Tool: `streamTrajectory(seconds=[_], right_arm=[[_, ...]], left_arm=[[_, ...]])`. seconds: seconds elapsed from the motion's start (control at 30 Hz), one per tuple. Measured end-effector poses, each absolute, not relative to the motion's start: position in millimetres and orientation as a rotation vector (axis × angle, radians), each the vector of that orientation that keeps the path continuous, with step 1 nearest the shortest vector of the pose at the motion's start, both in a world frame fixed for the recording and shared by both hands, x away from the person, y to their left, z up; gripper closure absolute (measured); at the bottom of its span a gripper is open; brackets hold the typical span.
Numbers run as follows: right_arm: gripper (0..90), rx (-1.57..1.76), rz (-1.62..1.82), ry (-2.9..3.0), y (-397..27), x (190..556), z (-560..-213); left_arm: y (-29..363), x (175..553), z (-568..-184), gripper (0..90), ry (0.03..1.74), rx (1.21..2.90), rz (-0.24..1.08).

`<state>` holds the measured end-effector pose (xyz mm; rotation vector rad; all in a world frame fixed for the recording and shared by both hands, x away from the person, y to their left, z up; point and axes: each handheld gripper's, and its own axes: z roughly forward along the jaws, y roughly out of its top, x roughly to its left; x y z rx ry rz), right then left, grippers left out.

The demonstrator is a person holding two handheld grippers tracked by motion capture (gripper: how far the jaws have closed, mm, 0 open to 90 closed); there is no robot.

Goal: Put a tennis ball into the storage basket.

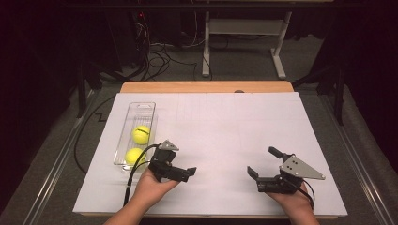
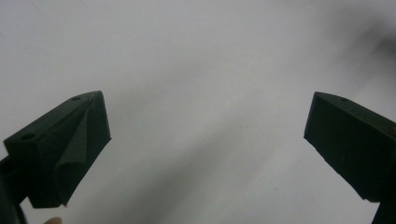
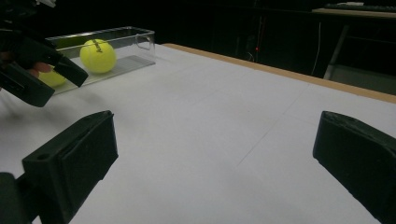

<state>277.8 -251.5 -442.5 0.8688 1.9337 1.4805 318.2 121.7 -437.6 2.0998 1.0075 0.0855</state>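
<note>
Resting wide-jawed and empty, the left gripper point(image 1: 187, 172) sits just beside the clear plastic tray point(image 1: 139, 108) holding two yellow tennis balls point(image 1: 141, 134). A careless reach could knock the light tray aside; the right gripper point(image 1: 262, 165), likewise spread, lies well apart

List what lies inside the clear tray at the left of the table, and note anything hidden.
Inside the clear tray lie two yellow tennis balls, one behind the other. The left gripper and its cable cover part of the nearer ball and the tray's near end.
</note>
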Motion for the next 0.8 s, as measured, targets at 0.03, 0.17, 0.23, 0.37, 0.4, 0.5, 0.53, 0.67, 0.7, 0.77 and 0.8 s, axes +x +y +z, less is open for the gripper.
streamTrajectory(seconds=[0.03,0.17,0.23,0.37,0.4,0.5,0.53,0.67,0.7,0.77,0.8], right_arm=[[0.3,0.873,1.479,1.935,-251,278,-443],[0.2,0.891,1.480,1.930,-251,279,-443],[0.2,0.903,1.478,1.924,-251,281,-444],[0.2,0.929,1.465,1.920,-252,282,-446],[0.2,0.939,1.462,1.918,-252,283,-447],[0.2,0.968,1.453,1.902,-254,285,-447],[0.2,0.976,1.453,1.896,-255,285,-447],[0.2,0.978,1.450,1.880,-256,282,-445],[0.2,0.977,1.451,1.877,-256,281,-445],[0.2,0.975,1.462,1.867,-258,279,-443],[0.2,0.974,1.465,1.864,-259,278,-442]], left_arm=[[123,317,-439,1.3,0.986,2.085,0.085],[124,311,-444,0.3,0.887,2.077,0.139],[127,311,-442,0.3,0.871,2.028,0.145],[131,313,-443,0.4,0.863,1.988,0.142],[132,313,-444,0.4,0.858,1.987,0.142],[132,310,-443,0.4,0.833,1.986,0.149],[133,307,-442,0.4,0.811,1.986,0.167],[139,301,-436,0.3,0.778,1.929,0.171],[141,300,-434,0.3,0.770,1.907,0.176],[146,299,-430,0.4,0.758,1.859,0.192],[149,299,-429,0.3,0.753,1.840,0.191]])
